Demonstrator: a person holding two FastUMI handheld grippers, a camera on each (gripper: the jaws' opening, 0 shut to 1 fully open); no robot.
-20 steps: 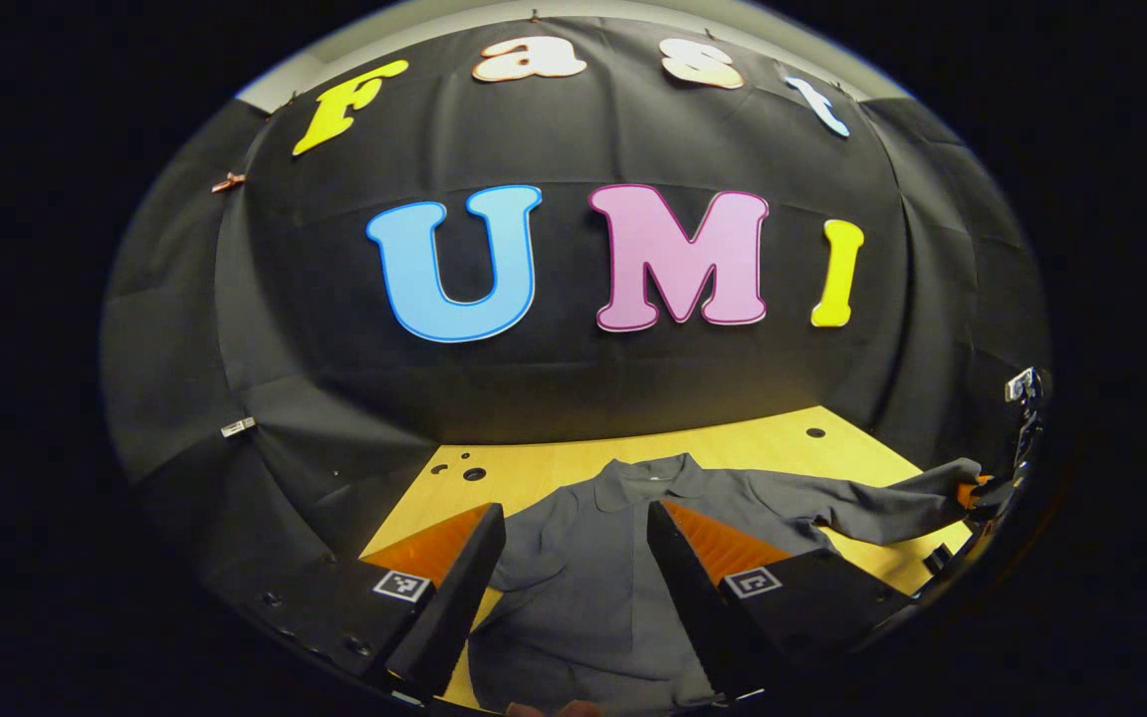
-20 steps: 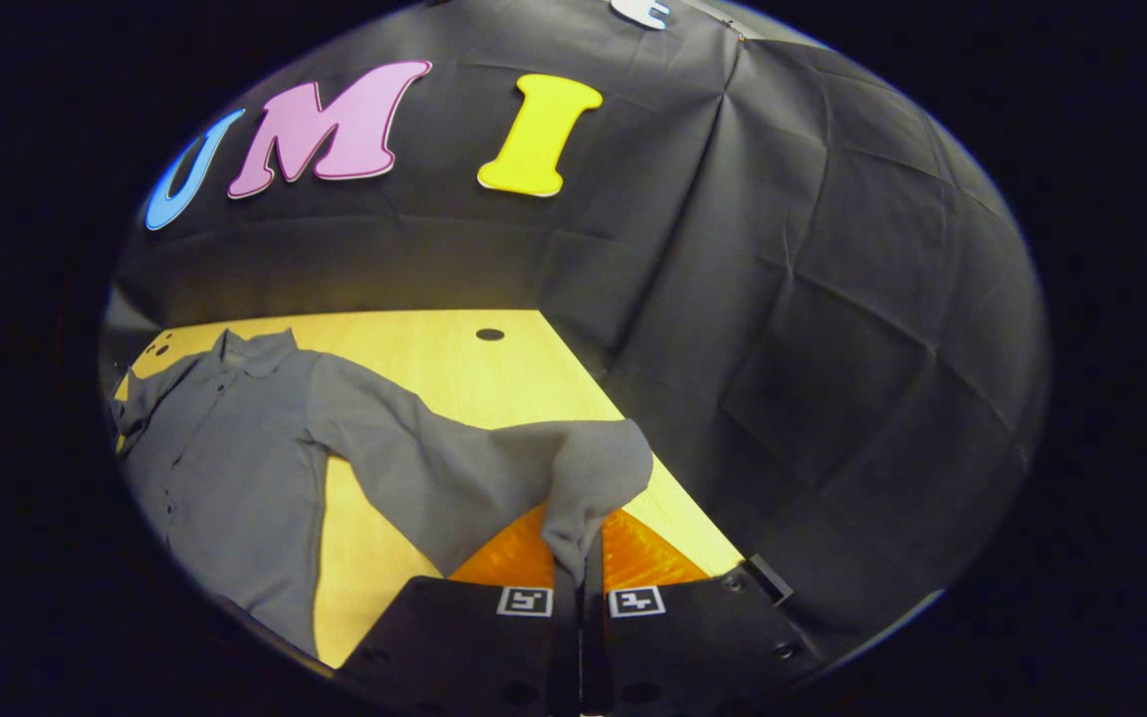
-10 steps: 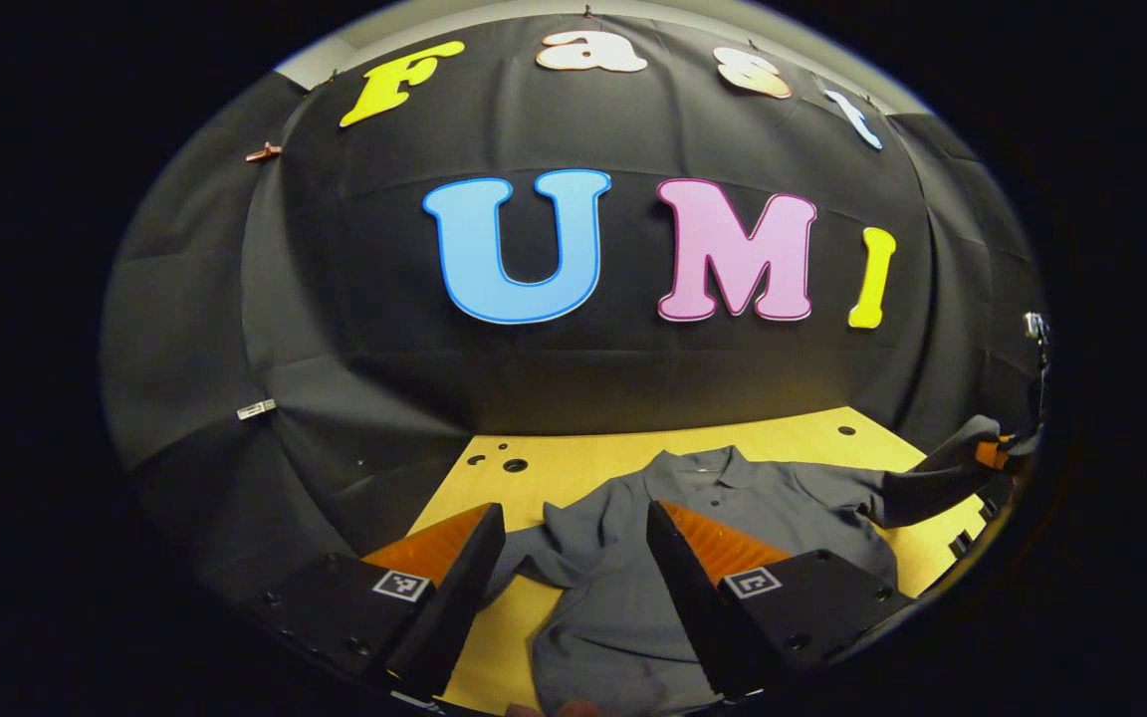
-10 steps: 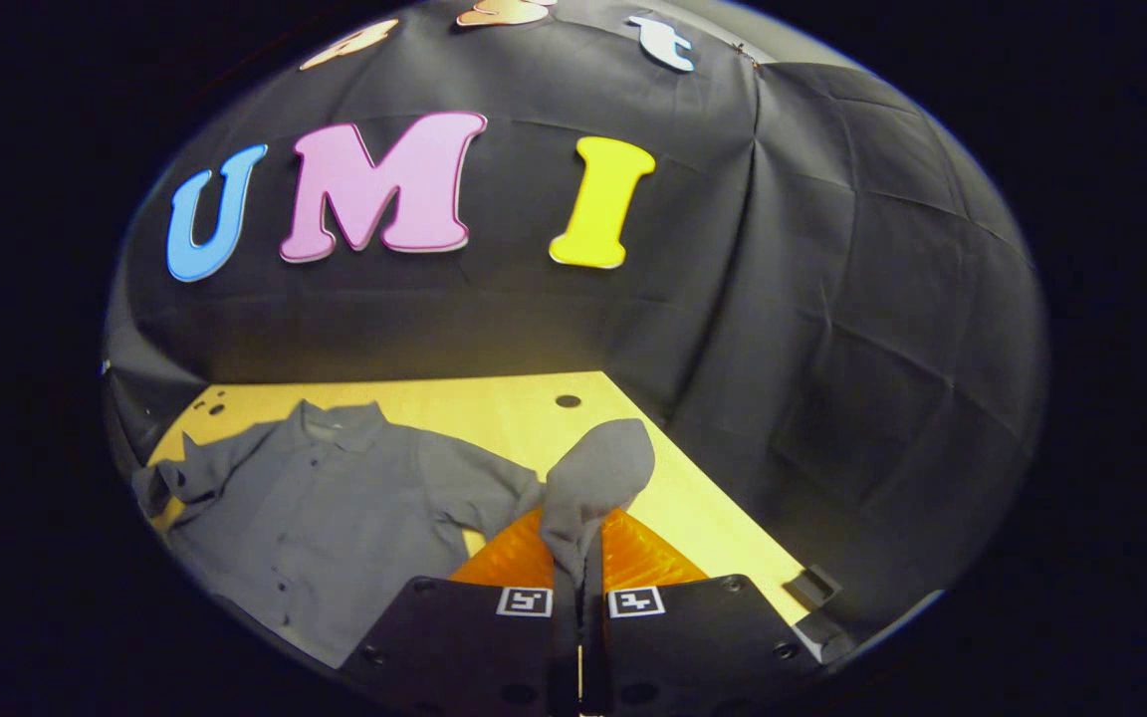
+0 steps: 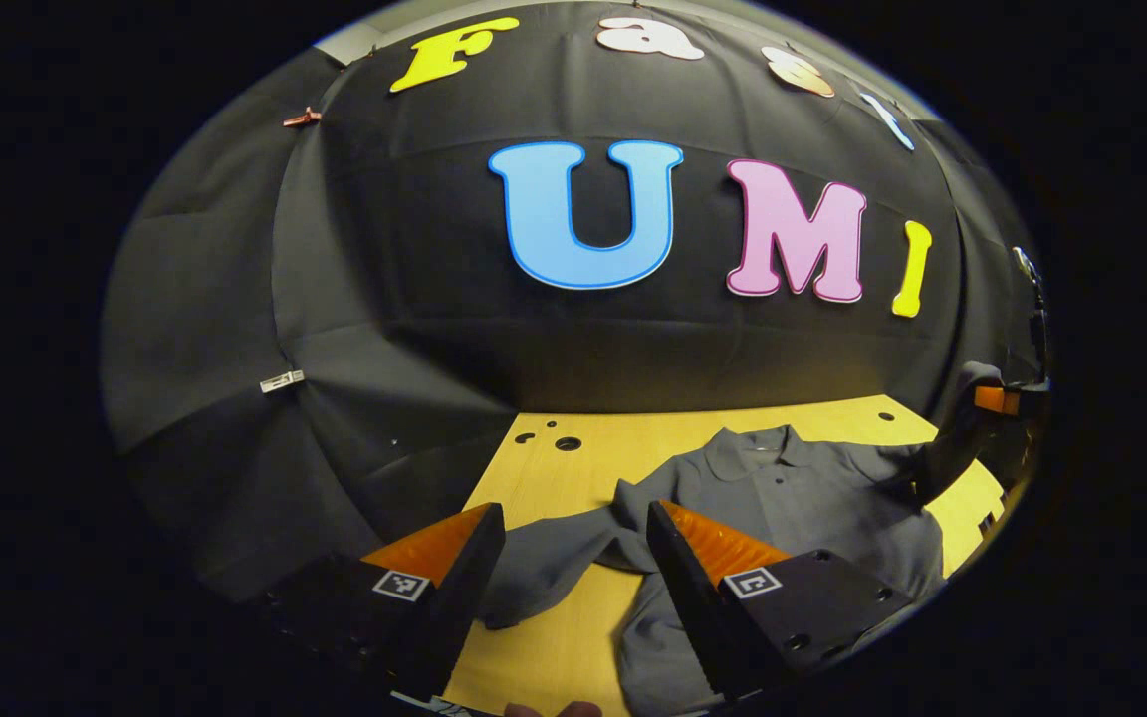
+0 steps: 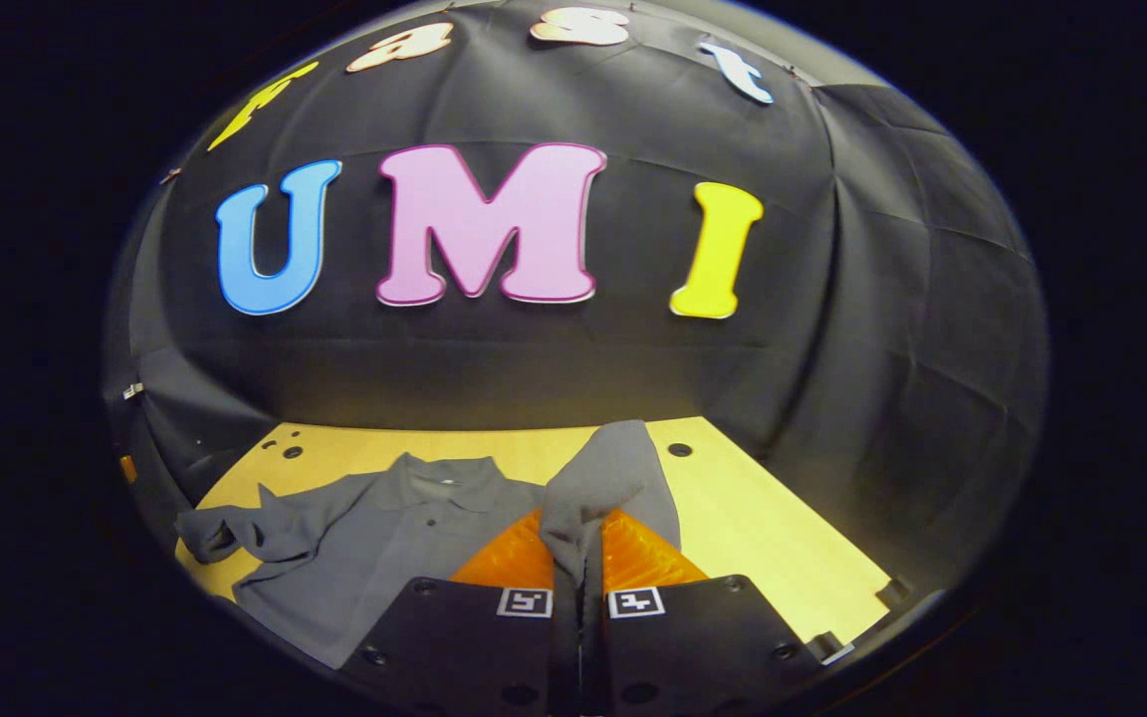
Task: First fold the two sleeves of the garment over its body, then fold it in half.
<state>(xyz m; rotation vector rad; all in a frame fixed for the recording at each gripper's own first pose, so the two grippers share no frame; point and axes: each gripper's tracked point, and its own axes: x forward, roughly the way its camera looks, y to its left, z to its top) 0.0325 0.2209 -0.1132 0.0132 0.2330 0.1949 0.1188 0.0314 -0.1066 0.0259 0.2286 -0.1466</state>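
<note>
Right hand-held gripper pinching sleeve of shirt; left hand-held gripper spread, empty.

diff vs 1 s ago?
Right gripper, shut on the right sleeve, carried it up and in toward the shirt body. Left gripper shifted left off the body toward the left sleeve, open throughout. Shirt stays flat on the table.

Wooden table carries a grey shirt.
</note>
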